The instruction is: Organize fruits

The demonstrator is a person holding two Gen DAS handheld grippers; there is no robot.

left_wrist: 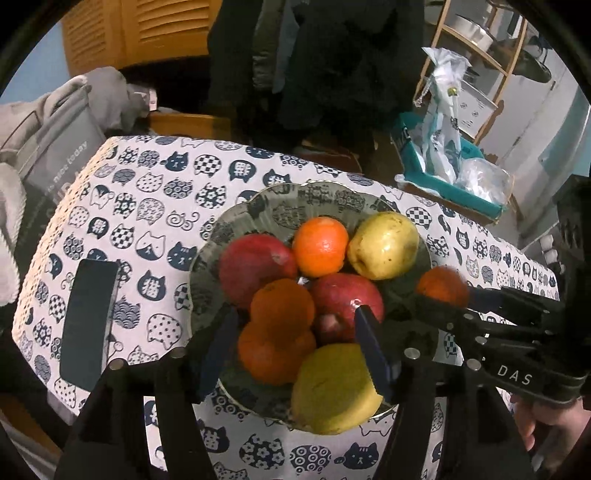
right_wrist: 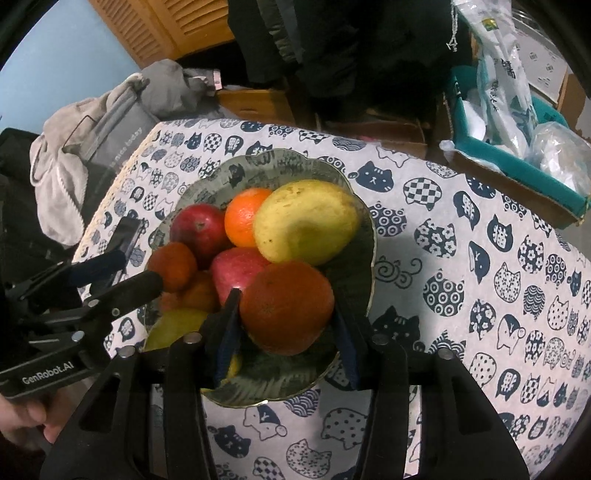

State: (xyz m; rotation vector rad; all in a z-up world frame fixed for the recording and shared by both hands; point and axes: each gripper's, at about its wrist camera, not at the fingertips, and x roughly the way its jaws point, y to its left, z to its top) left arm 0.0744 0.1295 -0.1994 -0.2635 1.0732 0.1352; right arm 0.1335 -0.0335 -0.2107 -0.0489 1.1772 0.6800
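The near rim of the plate (left_wrist: 207, 254) is hidden behind the left gripper (left_wrist: 295, 345). The lower yellow fruit (right_wrist: 173, 326) is largely covered by gripper fingers in the right wrist view. The print on the grey bag (left_wrist: 62, 162) is only partly legible. The phone (left_wrist: 88, 321) shows as a dark, featureless slab.

A lived-in home: cat-print cloth (left_wrist: 155, 192) over the table, louvred wooden doors (left_wrist: 147, 29) behind it, grey clothes (right_wrist: 74, 155) heaped at its left, wooden shelf (left_wrist: 480, 55) and a box of bags (right_wrist: 517, 140) to its right.
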